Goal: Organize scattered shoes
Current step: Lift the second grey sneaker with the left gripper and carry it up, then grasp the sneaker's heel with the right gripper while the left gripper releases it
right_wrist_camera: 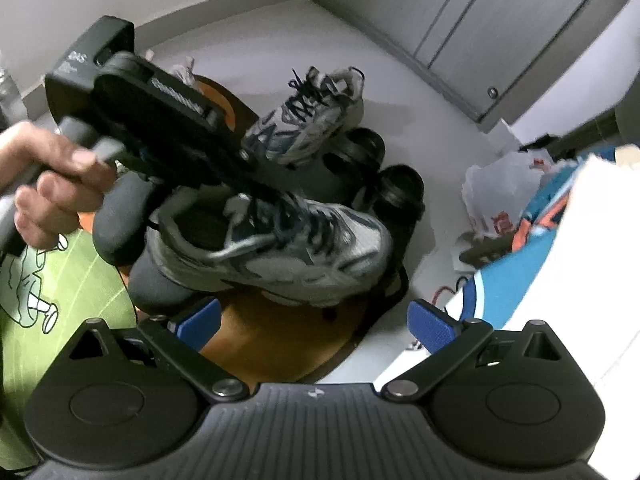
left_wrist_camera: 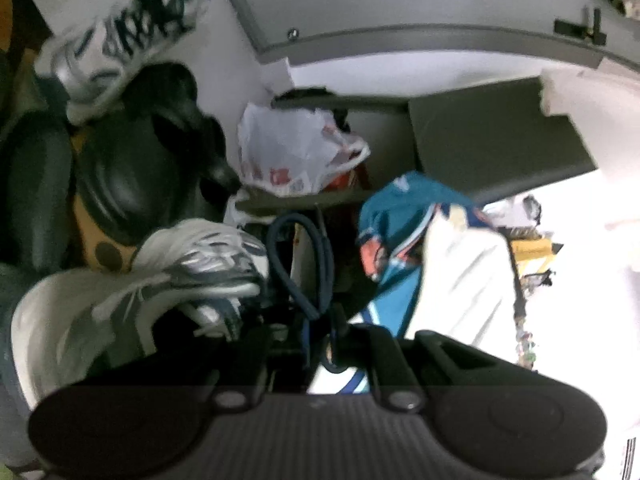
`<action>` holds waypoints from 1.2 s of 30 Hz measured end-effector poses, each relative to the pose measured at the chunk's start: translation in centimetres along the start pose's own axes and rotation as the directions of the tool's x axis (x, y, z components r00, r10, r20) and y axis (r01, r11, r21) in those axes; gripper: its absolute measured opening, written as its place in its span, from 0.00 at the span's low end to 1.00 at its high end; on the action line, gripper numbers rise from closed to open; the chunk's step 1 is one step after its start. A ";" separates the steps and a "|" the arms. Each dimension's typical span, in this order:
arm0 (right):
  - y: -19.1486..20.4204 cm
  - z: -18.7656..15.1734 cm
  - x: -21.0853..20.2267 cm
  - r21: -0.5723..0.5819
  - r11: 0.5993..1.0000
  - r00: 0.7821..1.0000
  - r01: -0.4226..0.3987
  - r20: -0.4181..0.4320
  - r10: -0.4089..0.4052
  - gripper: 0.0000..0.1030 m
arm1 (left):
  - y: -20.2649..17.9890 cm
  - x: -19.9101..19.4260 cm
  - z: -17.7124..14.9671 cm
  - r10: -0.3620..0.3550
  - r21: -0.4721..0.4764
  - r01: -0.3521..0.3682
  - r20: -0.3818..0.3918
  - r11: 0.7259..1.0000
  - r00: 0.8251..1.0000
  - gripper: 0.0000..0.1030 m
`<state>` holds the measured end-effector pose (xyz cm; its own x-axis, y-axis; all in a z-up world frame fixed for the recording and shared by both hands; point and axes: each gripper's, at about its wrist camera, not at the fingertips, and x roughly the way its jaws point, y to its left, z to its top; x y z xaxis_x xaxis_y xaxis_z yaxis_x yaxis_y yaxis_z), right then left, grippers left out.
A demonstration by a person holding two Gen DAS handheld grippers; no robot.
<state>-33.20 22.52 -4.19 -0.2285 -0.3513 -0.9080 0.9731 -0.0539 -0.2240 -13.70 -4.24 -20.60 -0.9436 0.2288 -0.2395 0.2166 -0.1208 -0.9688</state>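
A grey and white sneaker (right_wrist_camera: 280, 248) with dark blue laces hangs above the orange mat (right_wrist_camera: 280, 344). In the right wrist view a hand (right_wrist_camera: 48, 184) holds my left gripper (right_wrist_camera: 256, 184), which is shut on the sneaker's laces. The left wrist view shows that shoe (left_wrist_camera: 188, 276) low on the left and a lace loop (left_wrist_camera: 300, 264) rising from my left gripper (left_wrist_camera: 316, 340). The matching sneaker (right_wrist_camera: 312, 116) (left_wrist_camera: 128, 40) rests farther back on the black slippers (right_wrist_camera: 400, 196) (left_wrist_camera: 132, 160). My right gripper (right_wrist_camera: 314, 322) is open below the hanging shoe, its blue pads (right_wrist_camera: 432, 324) wide apart.
A white plastic bag (right_wrist_camera: 496, 192) (left_wrist_camera: 296, 152) and a teal jersey (right_wrist_camera: 540, 220) (left_wrist_camera: 400, 232) lie to the right. Grey cabinet doors (right_wrist_camera: 480, 40) line the back wall. A green patterned mat (right_wrist_camera: 60, 280) lies at the left. Pale floor surrounds the orange mat.
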 end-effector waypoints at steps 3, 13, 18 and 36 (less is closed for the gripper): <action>0.3 0.6 0.1 -0.003 1.000 1.000 -0.001 0.020 0.001 0.99 | 0.3 -1.9 0.6 0.012 0.003 -0.012 0.026 1.000 1.000 0.09; 3.9 5.1 1.3 -0.116 0.993 0.997 -0.010 0.077 0.019 0.99 | 1.5 -8.8 2.6 -0.033 -0.016 0.035 0.133 0.999 0.991 0.09; 6.0 7.9 2.7 -0.201 0.979 0.996 -0.030 0.080 0.047 0.99 | 1.9 -12.1 3.2 -0.042 -0.003 0.044 0.173 0.999 0.984 0.09; 13.6 14.3 5.2 -0.562 0.825 0.993 -0.059 0.052 0.106 0.99 | 5.3 -19.0 4.0 -0.061 0.011 0.061 0.281 0.998 0.958 0.09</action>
<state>-20.71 6.64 -6.89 -0.1224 -0.4028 -0.9071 0.7998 0.5011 -0.3305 4.39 -13.05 -20.88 -0.9874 -0.0446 -0.1517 0.1560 -0.1178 -0.9807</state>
